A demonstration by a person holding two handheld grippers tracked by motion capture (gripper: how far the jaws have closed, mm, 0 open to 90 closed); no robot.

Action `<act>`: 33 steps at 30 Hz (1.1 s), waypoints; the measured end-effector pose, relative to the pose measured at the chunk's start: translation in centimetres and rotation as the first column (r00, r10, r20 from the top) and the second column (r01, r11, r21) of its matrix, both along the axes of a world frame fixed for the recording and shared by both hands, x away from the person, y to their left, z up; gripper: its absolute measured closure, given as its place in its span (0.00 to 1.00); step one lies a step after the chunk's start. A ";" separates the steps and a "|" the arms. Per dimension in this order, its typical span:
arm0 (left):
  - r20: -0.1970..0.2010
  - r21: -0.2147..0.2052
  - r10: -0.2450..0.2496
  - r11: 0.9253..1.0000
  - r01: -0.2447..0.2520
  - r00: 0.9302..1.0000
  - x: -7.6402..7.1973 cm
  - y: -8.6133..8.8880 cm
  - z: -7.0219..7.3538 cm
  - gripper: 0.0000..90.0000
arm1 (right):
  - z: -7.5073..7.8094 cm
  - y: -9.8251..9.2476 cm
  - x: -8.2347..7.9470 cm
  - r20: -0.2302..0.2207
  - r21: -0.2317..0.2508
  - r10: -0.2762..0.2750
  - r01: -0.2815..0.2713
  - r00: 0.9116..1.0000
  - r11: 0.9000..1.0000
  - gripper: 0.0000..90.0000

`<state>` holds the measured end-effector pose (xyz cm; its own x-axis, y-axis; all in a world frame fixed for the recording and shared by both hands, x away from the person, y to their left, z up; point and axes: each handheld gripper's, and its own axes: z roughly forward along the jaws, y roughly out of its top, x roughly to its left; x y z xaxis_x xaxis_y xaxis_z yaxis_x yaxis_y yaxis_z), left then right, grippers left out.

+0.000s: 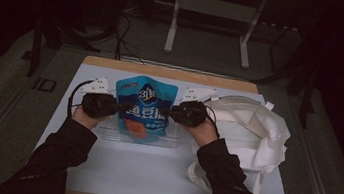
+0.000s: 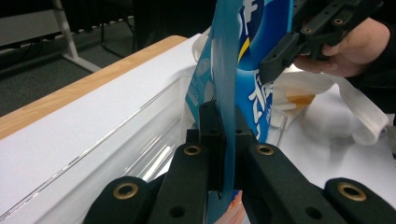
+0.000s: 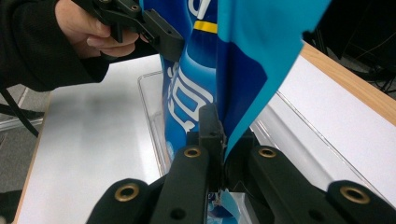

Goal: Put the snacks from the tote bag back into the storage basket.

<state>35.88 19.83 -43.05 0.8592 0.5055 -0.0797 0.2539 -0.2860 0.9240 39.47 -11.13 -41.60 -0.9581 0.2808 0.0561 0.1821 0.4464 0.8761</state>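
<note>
While both the left gripper and right gripper pinch the blue snack bag by its edges, it hangs over the clear tray; next, probably, lower and release.

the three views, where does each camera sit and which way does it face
High view: above the person's side, looking forward and down on the table; both sleeves, left gripper and right gripper hold the blue bag.
Left gripper view: rides the left gripper, looking across the clear tray; its fingers clamp the bag's edge.
Right gripper view: rides the right gripper, facing the other hand.
Shared: bag and tray.
</note>
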 end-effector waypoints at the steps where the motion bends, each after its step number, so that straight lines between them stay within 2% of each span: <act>1: 0.000 0.001 -0.004 1.000 0.004 1.000 -0.1 0.0 0.0 0.99 | -0.1 -0.1 -0.2 0.001 -0.003 0.002 -0.002 1.000 1.000 0.99; 7: 0.010 0.001 0.003 1.000 -0.003 1.000 -0.5 0.0 -0.1 0.99 | -0.5 -0.4 -0.3 -0.011 0.021 0.003 -0.002 1.000 1.000 0.99; 11: 0.011 0.008 0.024 1.000 -0.024 1.000 -0.6 -0.1 -0.1 0.99 | -0.3 -0.2 -0.3 0.003 0.002 -0.003 0.003 1.000 1.000 0.98; 17: 0.005 0.008 0.032 0.999 -0.032 0.999 -0.7 -0.2 -0.1 0.98 | -0.2 -0.2 -0.3 0.001 0.000 -0.004 0.004 1.000 1.000 0.97; 22: 0.012 0.014 0.048 0.999 -0.048 0.999 -1.1 -0.4 0.1 0.93 | -0.1 -0.2 -0.3 0.013 -0.008 -0.014 0.014 1.000 1.000 0.87; 24: 0.016 0.020 0.064 0.998 -0.064 0.998 -1.3 -0.5 0.3 0.81 | 0.1 -0.3 -0.3 0.017 0.008 -0.020 0.020 1.000 1.000 0.78; 25: 0.018 0.021 0.068 0.997 -0.068 0.998 -1.4 -0.5 0.4 0.75 | 0.2 -0.3 -0.3 0.025 0.007 -0.024 0.024 0.999 1.000 0.70; 26: 0.018 0.021 0.068 0.997 -0.068 0.998 -1.4 -0.5 0.4 0.66 | 0.2 -0.3 -0.3 0.025 0.007 -0.024 0.024 0.999 1.000 0.70; 27: 0.002 0.004 0.067 0.998 -0.067 0.998 -1.4 -0.4 0.7 0.48 | 0.6 -0.4 -0.3 0.036 0.014 -0.022 0.022 0.999 1.000 0.52; 28: 0.002 0.004 0.067 0.998 -0.067 0.998 -1.4 -0.4 0.7 0.41 | 0.7 -0.5 -0.3 0.043 0.020 -0.018 0.017 0.999 1.000 0.48; 29: -0.004 -0.016 0.049 0.999 -0.049 0.999 -1.4 -0.2 0.8 0.41 | 0.7 -0.5 -0.3 0.043 0.020 -0.018 0.017 0.999 1.000 0.48; 30: 0.004 -0.025 0.015 1.000 -0.015 1.000 -1.4 0.0 0.9 0.33 | 0.8 -0.6 -0.3 0.049 0.023 -0.024 0.023 0.999 0.999 0.42; 31: 0.009 -0.022 0.027 0.999 -0.026 1.000 -1.5 0.0 1.0 0.20 | 0.8 -0.7 -0.3 0.043 0.035 -0.027 0.025 0.999 0.999 0.36; 32: 0.006 -0.023 0.040 0.999 -0.040 0.999 -1.5 0.1 1.0 0.17 | 0.9 -0.9 -0.2 0.041 0.047 -0.039 0.037 0.998 0.998 0.22; 33: 0.001 -0.028 0.038 0.999 -0.038 0.999 -1.5 0.2 1.0 0.15 | 0.9 -0.9 -0.3 0.049 0.045 -0.043 0.041 0.998 0.998 0.17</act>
<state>34.39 20.00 -42.03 0.8394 0.5355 -0.0931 0.2629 -0.2502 0.9318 39.19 -12.08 -40.67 -0.9474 0.3195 0.0216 0.1556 0.4003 0.9031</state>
